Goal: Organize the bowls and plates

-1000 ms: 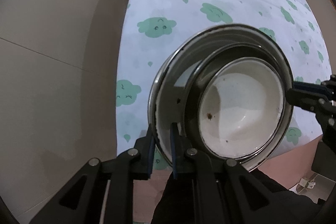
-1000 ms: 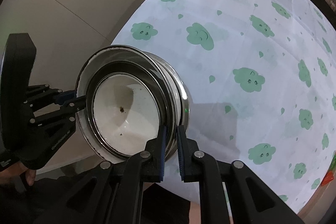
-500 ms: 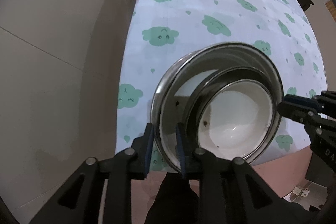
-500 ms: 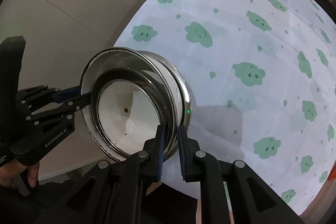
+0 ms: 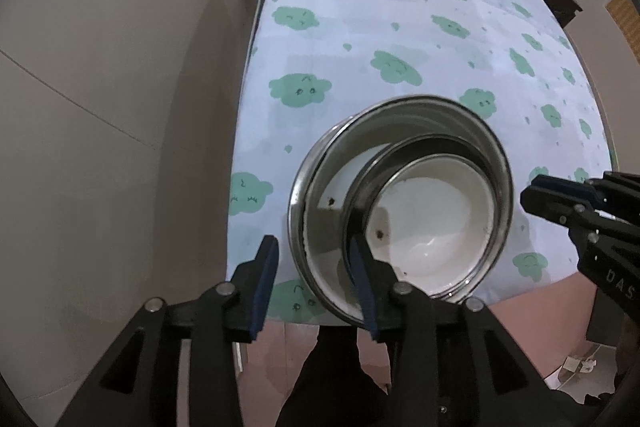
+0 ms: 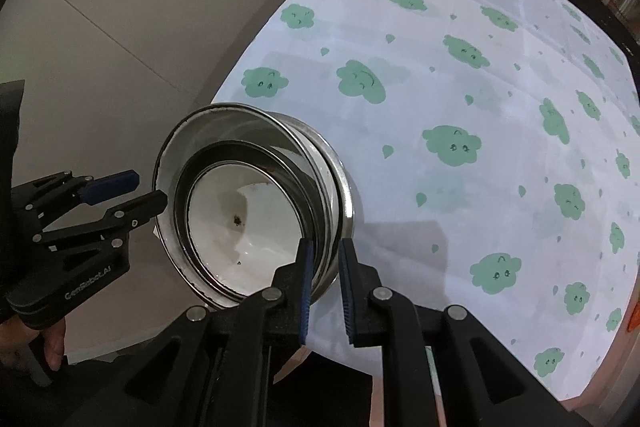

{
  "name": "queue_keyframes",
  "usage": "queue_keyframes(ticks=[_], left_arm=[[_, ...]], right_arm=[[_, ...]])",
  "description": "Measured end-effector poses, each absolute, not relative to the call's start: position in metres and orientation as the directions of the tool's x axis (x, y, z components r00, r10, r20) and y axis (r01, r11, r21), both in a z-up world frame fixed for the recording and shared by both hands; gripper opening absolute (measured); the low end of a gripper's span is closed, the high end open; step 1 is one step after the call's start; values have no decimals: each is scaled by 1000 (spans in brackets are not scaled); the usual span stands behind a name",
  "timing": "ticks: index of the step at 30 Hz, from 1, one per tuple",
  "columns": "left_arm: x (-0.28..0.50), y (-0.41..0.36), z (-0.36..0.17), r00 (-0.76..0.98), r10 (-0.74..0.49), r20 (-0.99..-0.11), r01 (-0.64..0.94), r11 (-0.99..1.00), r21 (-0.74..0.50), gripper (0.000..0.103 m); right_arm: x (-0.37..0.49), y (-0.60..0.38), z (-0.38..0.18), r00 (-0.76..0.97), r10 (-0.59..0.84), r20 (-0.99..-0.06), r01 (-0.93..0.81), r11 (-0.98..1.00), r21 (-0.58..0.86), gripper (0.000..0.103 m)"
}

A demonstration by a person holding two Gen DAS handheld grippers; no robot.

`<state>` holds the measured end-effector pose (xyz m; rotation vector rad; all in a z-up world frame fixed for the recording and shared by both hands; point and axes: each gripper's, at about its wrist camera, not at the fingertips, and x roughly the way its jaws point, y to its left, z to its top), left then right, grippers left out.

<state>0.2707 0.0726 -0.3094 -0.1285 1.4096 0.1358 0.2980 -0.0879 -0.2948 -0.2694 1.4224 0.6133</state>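
Now left gripper (image 5: 316, 277) jaws are wide, straddling the rim w/o pinching; right gripper (image 6: 324, 277) jaws are narrow, around the rim but maybe slack. Nested bowls (image 5: 404, 203) sit at the near edge of the cloud-print surface (image 5: 400, 27). I think: retreat straight back, don't drag the stack.
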Motion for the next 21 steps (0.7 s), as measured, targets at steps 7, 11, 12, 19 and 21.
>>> queue_keyframes(ticks=[7, 11, 12, 19, 21], left_arm=[[257, 69, -296, 218, -7, -976, -83, 996, -26, 44], [248, 75, -279, 271, -16, -962, -76, 996, -38, 45], [244, 76, -271, 301, -8, -954, -75, 997, -32, 49], [226, 79, -217, 458, 7, -889, -54, 998, -20, 61], [219, 79, -199, 498, 6, -867, -54, 998, -23, 64]], right_arm=[[275, -95, -278, 109, 220, -969, -484, 863, 141, 16], [256, -95, -267, 154, 220, -963, -469, 874, 125, 16], [252, -95, -260, 186, 230, -955, -465, 877, 120, 16], [218, -105, -191, 451, 292, -843, -417, 905, 91, 61], [210, -108, -174, 494, 297, -817, -411, 908, 81, 61]])
